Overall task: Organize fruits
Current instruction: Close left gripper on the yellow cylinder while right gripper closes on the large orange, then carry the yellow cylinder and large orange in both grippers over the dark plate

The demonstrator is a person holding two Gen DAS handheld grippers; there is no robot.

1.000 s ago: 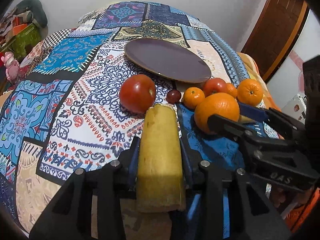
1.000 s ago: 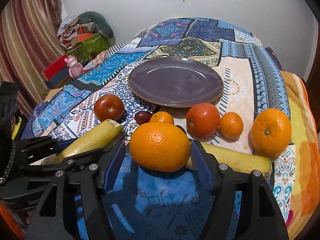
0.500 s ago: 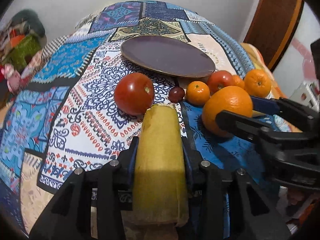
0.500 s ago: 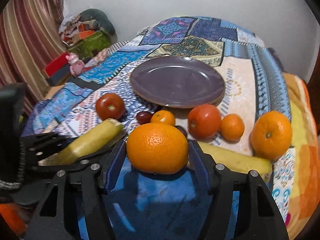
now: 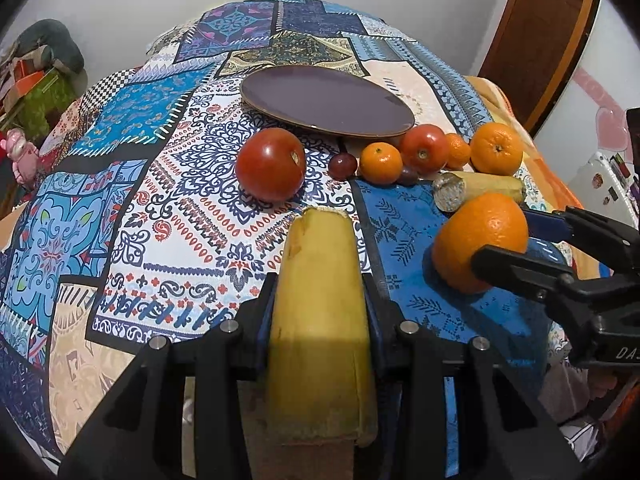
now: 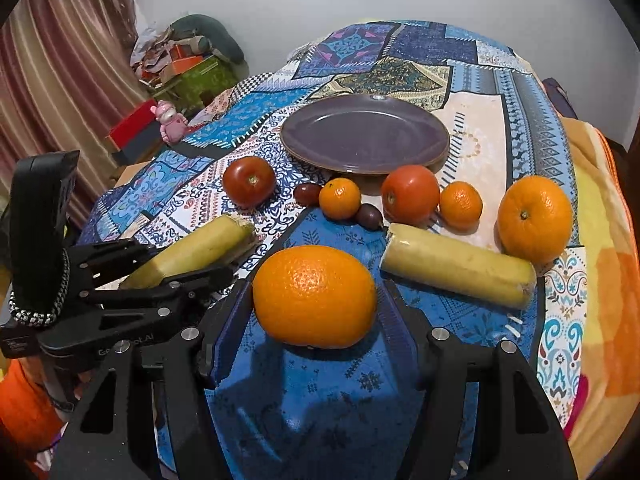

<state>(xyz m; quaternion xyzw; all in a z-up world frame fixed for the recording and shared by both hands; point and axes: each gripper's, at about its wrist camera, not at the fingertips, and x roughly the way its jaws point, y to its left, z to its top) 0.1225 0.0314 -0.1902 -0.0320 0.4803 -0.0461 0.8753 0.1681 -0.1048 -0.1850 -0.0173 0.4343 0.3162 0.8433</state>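
My left gripper (image 5: 320, 312) is shut on a cut banana piece (image 5: 320, 320), held above the patterned cloth; it also shows in the right wrist view (image 6: 192, 252). My right gripper (image 6: 316, 304) is shut on a large orange (image 6: 314, 296), also in the left wrist view (image 5: 480, 248). An empty purple plate (image 6: 364, 134) lies beyond the fruit. A second banana piece (image 6: 456, 266), another large orange (image 6: 534, 218), two tomatoes (image 6: 249, 181) (image 6: 410, 194), two mandarins (image 6: 340, 198) (image 6: 460, 204) and two dark grapes (image 6: 306, 193) lie before the plate.
The patchwork cloth (image 6: 500, 92) covers a rounded surface that drops off at right over an orange blanket (image 6: 608, 240). Boxes and a pink toy (image 6: 170, 120) sit at left by a curtain. A wooden door (image 5: 536, 40) stands at right.
Both grippers have risen and drawn back a little with their fruit, so the second banana piece behind the held orange now shows fully. The fruit on the cloth has not moved.
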